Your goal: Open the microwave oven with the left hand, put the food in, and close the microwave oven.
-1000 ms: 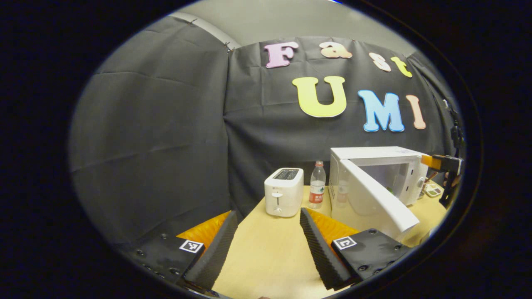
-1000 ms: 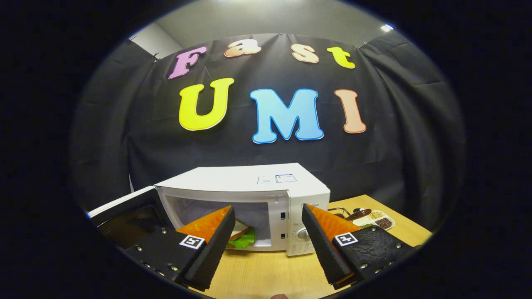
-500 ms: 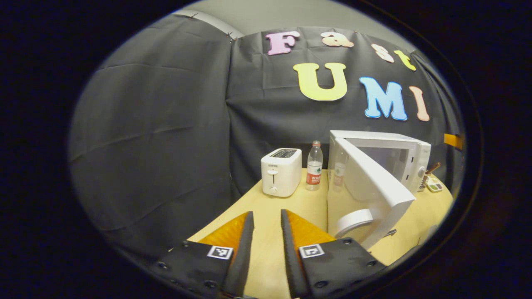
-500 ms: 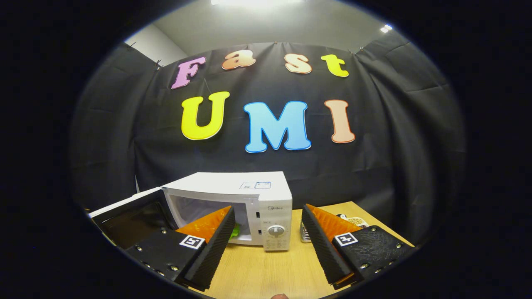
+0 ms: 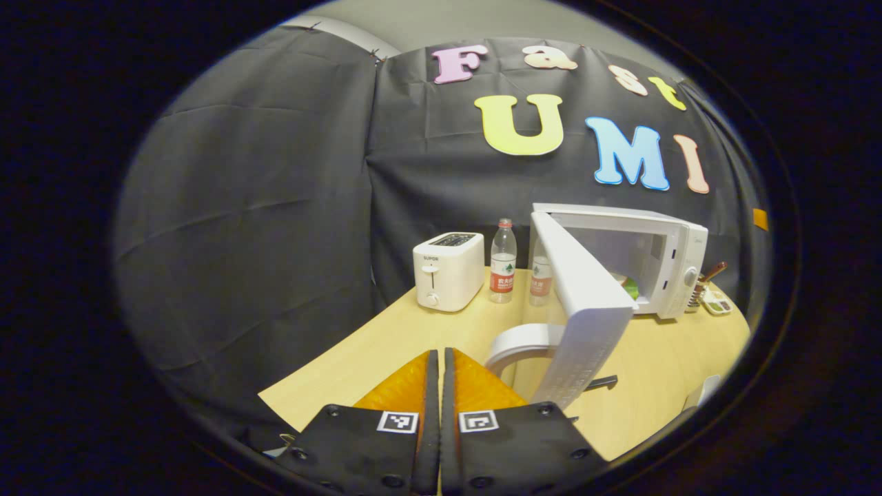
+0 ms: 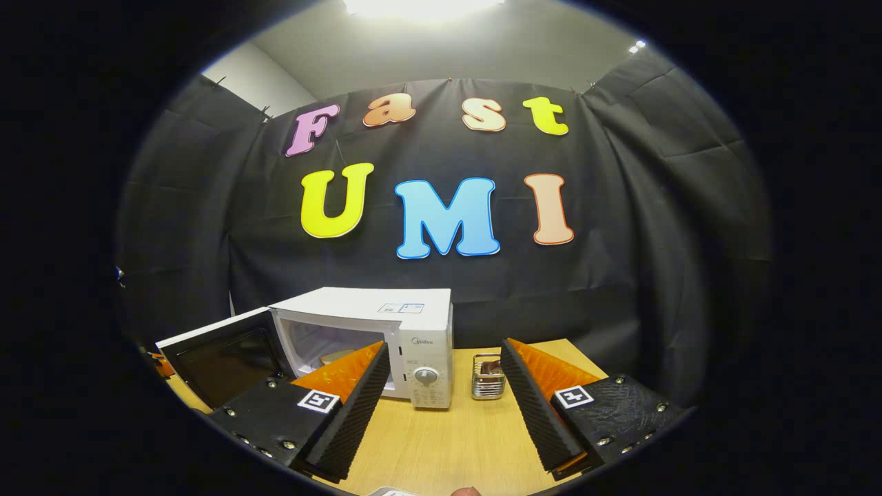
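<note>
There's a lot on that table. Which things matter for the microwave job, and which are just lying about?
Part of the job:
microwave, its door swung open
food inside it
left hand-held gripper, shut on nothing
right hand-held gripper, open and empty

Just lying about:
toaster
two water bottles
white plate
metal basket
snack tray

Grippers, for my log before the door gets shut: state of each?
Left gripper: closed, holding nothing.
Right gripper: open, holding nothing.
</note>
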`<state>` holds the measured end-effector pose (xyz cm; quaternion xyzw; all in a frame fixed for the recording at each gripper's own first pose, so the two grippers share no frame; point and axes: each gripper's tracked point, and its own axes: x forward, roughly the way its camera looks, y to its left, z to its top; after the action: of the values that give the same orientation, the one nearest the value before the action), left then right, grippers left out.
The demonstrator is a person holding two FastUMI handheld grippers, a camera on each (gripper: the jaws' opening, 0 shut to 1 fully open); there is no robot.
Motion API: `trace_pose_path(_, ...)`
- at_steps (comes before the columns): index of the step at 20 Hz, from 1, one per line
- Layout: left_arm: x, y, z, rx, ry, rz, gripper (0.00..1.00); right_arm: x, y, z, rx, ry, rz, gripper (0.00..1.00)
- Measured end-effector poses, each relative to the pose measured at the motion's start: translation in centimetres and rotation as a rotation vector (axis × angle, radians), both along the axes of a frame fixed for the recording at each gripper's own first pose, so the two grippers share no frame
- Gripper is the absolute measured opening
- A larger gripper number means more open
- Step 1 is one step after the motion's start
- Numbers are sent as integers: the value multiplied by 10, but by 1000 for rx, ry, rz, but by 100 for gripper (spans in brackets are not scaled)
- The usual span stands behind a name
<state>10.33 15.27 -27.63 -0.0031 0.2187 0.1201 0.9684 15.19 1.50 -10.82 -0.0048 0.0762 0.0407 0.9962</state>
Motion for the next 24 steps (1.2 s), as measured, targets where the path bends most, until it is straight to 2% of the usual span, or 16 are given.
trace_pose_path(2, -3, -14, -2, -25, 5, -7, 7, -8, -12, -1, -3, 6, 9, 98)
trace_pose_path(4, -5, -28, -3, -9, 11, -17, 11, -17, -26, -1, -11, 10, 13, 98)
trace_pose_path(5, -5, -36, -1, -1, 10, -25, 4, -21, -32, -1, -9, 9, 12, 98)
trace_pose_path(7, -4, -58, 3, -5, 5, -47, 10, -26, -42, -2, 5, 16, 16, 98)
trace_pose_path(9, -2, -81, 6, -1, 0, -75, 11, -32, -55, -3, 17, 26, 13, 98)
trace_pose_path(10, 0, -93, 7, -2, 1, -92, 7, -36, -61, -4, 21, 33, 8, 98)
trace_pose_path(17, 22, -171, 12, -11, 3, -257, 7, -58, -93, -10, 29, 70, -52, 98)
trace_pose_path(20, 37, -196, 15, -35, -3, -323, 5, -63, -97, -14, 49, 94, -82, 98)
trace_pose_path(21, 41, -204, 17, -41, -8, -346, 7, -63, -97, -13, 52, 93, -90, 98)
trace_pose_path(24, 56, -226, 26, -57, -22, -424, 8, -62, -94, -13, 44, 96, -111, 98)
